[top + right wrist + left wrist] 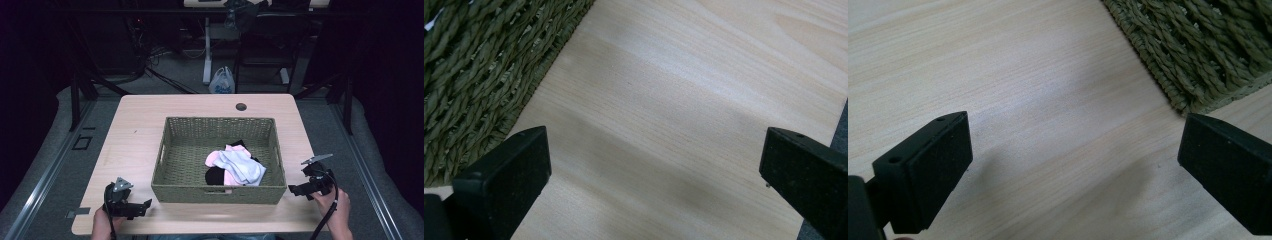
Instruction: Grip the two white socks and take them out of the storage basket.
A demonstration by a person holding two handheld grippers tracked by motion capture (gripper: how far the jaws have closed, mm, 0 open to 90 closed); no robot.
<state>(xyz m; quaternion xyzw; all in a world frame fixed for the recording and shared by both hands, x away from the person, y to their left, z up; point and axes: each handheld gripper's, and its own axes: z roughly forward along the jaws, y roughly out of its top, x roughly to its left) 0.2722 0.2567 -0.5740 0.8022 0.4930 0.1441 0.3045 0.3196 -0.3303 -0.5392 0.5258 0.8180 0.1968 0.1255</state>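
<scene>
Both hands sit at the bottom edge of the high view, each w/ tongs resting over the table [140, 107] at the front corners of the basket [218, 194]. Left gripper [142, 206] is at lower left, jaws spread wide w/ nothing between them; in the left gripper view just bare wood lies between the pads, basket corner at upper right. Right gripper [295, 190] is at lower right, jaws likewise spread and empty; the right gripper view shows wood in the gap and basket weave at upper left.

Socks [235, 166] lie in a loose pile inside the basket, right of centre, toward the front wall: white on top, pink under, black poking out at the left and back. Nothing touches them.

Key relation: pile lies up and inward from both tongs, behind the front wall, so either one has to go up over the rim and then down. Pile's long axis looks roughly left-right, w/ a slight tilt down toward the right. Right gripper looks nearer, since the pile sits off toward that side; the white sock's right end is prob. the easiest first grab. Left gripper has the longer reach, closest to the black bit.
</scene>
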